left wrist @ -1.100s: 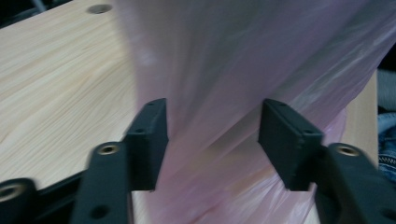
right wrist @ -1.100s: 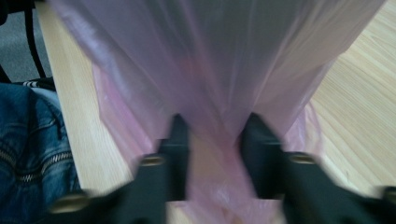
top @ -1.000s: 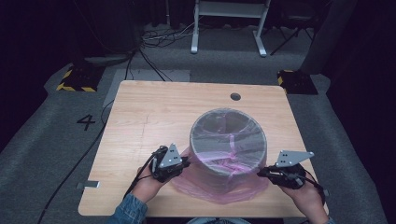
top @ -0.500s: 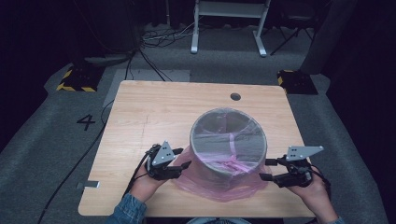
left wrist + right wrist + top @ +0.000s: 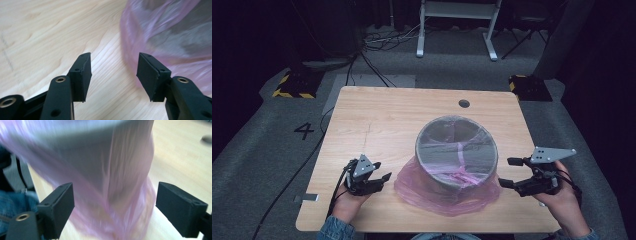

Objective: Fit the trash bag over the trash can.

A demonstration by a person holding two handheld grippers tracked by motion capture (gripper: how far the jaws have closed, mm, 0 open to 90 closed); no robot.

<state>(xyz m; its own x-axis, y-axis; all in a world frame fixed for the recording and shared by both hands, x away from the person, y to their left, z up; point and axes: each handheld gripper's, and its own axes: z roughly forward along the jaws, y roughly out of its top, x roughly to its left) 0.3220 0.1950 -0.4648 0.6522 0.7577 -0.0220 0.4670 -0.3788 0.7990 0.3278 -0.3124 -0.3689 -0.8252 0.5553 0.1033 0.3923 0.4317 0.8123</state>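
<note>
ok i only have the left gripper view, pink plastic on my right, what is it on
Observer: The pink bag lines a grey round bin; its skirt pools on the table.
Operator: is the right gripper holding it
Observer: No. The right gripper stands beside the bin, jaws open and just opening, nothing between them.
Operator: anything else on the table
Observer: A dark round hole near the far edge.
</note>
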